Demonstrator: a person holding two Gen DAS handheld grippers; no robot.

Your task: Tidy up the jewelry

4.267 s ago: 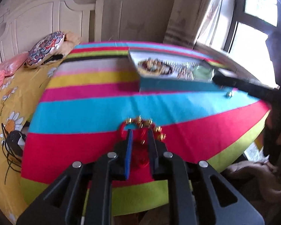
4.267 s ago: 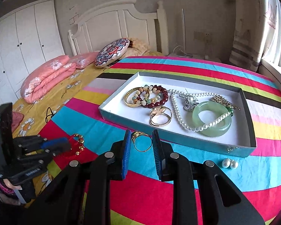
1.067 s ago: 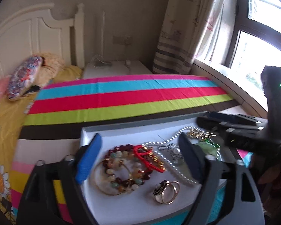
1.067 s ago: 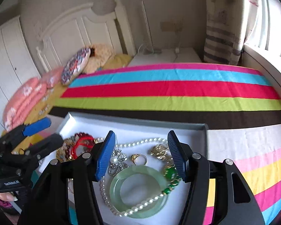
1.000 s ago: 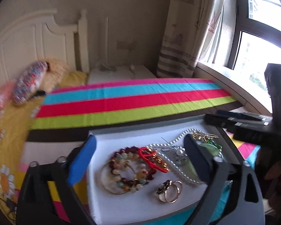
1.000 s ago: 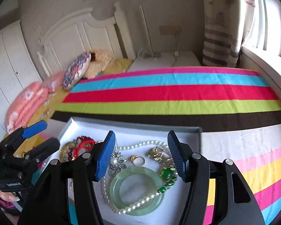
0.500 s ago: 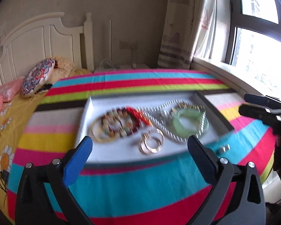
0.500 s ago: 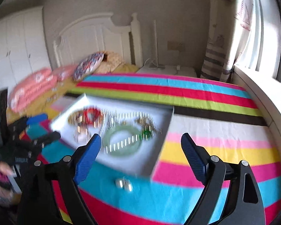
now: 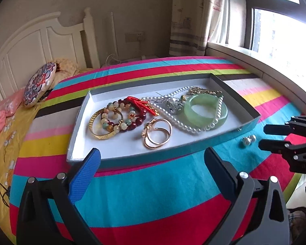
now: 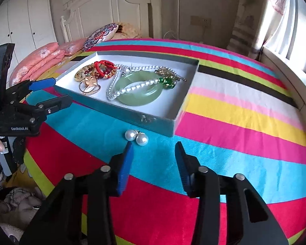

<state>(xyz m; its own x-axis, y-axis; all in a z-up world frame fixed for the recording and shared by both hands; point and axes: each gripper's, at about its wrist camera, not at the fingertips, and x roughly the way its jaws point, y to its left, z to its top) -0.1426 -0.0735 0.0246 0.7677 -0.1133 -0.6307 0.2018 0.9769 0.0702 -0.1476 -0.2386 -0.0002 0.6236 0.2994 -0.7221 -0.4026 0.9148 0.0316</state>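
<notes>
My right gripper, jaws just narrowing and empty, hovers near the pearl earrings, paired along the tray's front wall; my left gripper gapes wide.

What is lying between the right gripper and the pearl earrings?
Nothing: in the right wrist view only bare striped cloth separates the right gripper from the pearl earrings.
</notes>
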